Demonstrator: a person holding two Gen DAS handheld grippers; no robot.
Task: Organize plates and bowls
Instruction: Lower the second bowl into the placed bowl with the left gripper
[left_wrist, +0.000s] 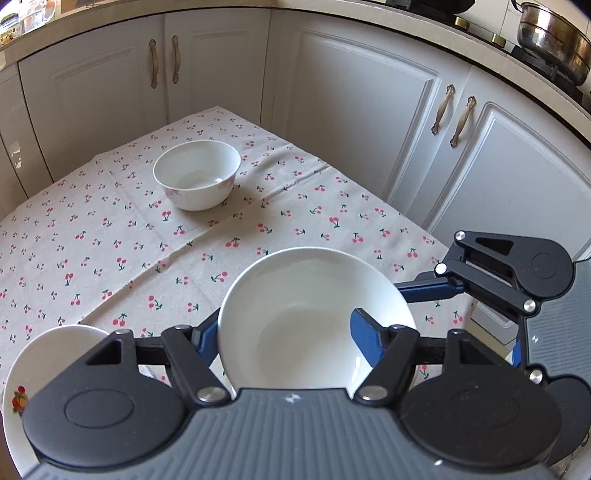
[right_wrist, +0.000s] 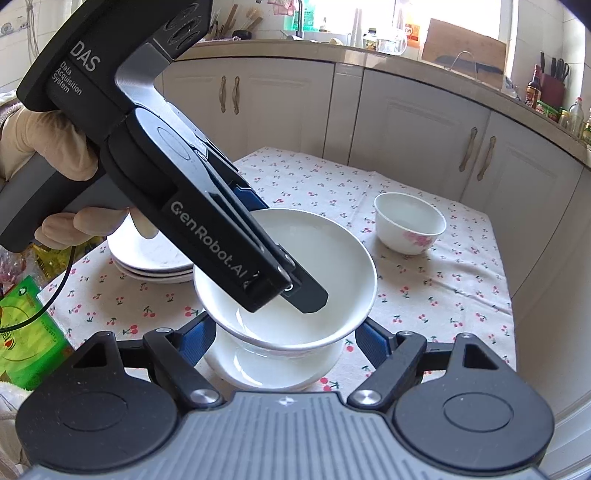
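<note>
On the cherry-print tablecloth (left_wrist: 110, 240), three white ceramic bowls: the tilted plain top bowl (right_wrist: 325, 258), its rim straddled by the slack left gripper (left_wrist: 284, 321), nests in the lower bowl (right_wrist: 273, 365) flanked by the right gripper (right_wrist: 288, 332) (grip unclear), the pink-flowered bowl (right_wrist: 410, 225) apart, beside three stacked white plates (right_wrist: 147, 262).

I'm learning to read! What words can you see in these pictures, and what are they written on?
"DAS" on the left gripper, up by its top end.
"Data Acquisition System", small, right under "DAS".
"GenRobot.AI" along the same gripper's side.
Green packet: print cut off and blurred, unreadable.
Counter bottles and jars: labels too small to read.
The bowls, plates and tablecloth have pictures only, no words.
</note>
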